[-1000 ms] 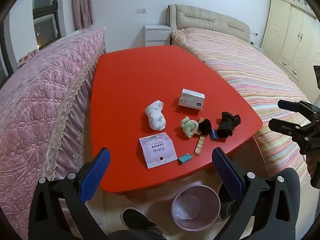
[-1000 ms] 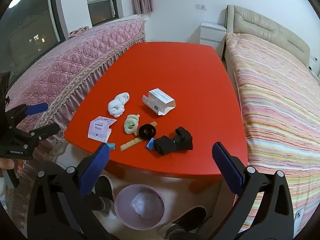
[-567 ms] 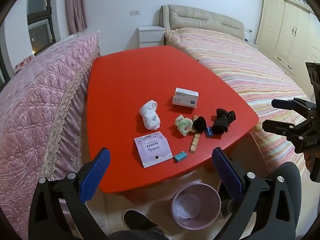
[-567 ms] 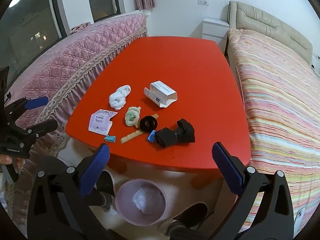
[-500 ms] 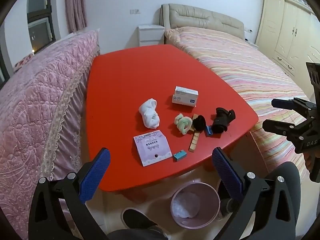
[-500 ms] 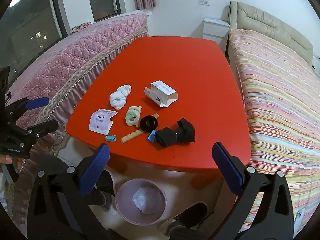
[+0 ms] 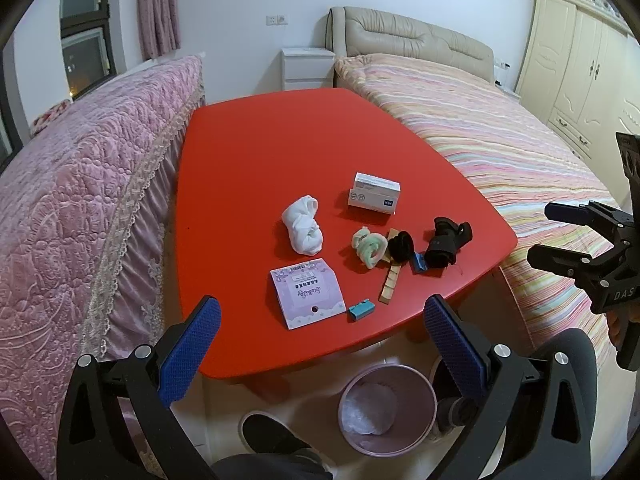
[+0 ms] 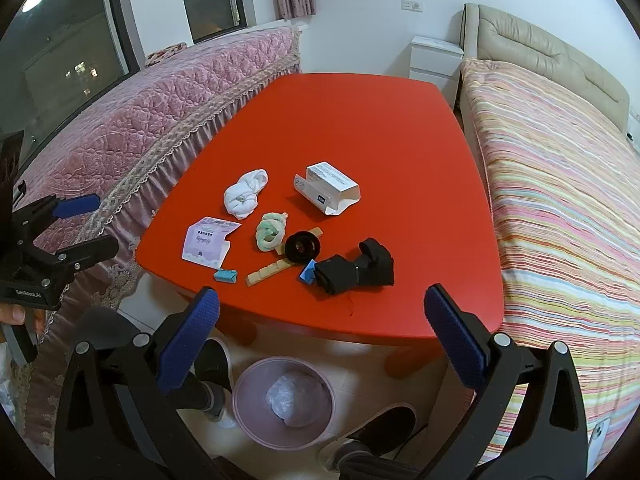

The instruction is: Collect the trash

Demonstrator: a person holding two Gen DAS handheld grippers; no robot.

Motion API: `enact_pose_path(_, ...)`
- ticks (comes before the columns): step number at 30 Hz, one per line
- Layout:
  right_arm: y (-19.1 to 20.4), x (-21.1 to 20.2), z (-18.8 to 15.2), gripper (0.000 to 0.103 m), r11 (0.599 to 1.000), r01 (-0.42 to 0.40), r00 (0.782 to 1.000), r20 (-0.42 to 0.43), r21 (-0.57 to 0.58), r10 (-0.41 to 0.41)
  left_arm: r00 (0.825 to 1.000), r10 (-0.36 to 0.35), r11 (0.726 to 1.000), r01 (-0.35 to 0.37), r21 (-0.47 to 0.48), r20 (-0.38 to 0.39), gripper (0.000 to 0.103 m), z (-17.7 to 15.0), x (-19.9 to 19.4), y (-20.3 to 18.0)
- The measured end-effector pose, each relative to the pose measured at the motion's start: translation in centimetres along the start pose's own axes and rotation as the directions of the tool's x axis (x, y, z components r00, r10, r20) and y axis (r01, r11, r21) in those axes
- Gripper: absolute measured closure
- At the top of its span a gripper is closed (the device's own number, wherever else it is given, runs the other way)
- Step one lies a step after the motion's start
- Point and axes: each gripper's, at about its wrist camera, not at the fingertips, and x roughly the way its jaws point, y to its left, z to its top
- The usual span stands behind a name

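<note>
Several small items lie near the front edge of the red table (image 7: pixel 256 152): a purple paper packet (image 7: pixel 307 297), a white box (image 7: pixel 374 198), a white sock ball (image 7: pixel 303 230), a green hair tie (image 7: pixel 369 247), a wooden strip (image 7: pixel 390 284), a small teal piece (image 7: pixel 361 309), a black ring (image 8: pixel 303 247) and a black cloth (image 8: pixel 355 267). A pink waste bin (image 7: pixel 386 408) with a plastic liner stands on the floor under the front edge. My left gripper (image 7: pixel 320 344) and right gripper (image 8: pixel 322 338) are both open and empty, held above the bin, short of the table.
A pink quilted bed (image 7: pixel 72 184) borders the table's left side and a striped bed (image 7: pixel 500 136) its right. A white nightstand (image 7: pixel 307 68) stands behind the table. The person's shoes (image 8: pixel 370 432) are on the floor beside the bin.
Both grippers have drifted a little, so the table and items have shifted slightly in view. Both stay open and empty. Nothing on the table has moved.
</note>
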Motion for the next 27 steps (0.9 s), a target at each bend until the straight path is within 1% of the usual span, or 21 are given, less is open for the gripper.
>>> enact_pose_path(27, 0.37, 0.14, -0.31, 0.003, 1.000, -0.009, 1.000, -0.005, -0.005, 0.009, 1.000, 0.002, 1.000, -0.002, -0.005, -0.001, 0.006, 0.00, -0.17, 0.10)
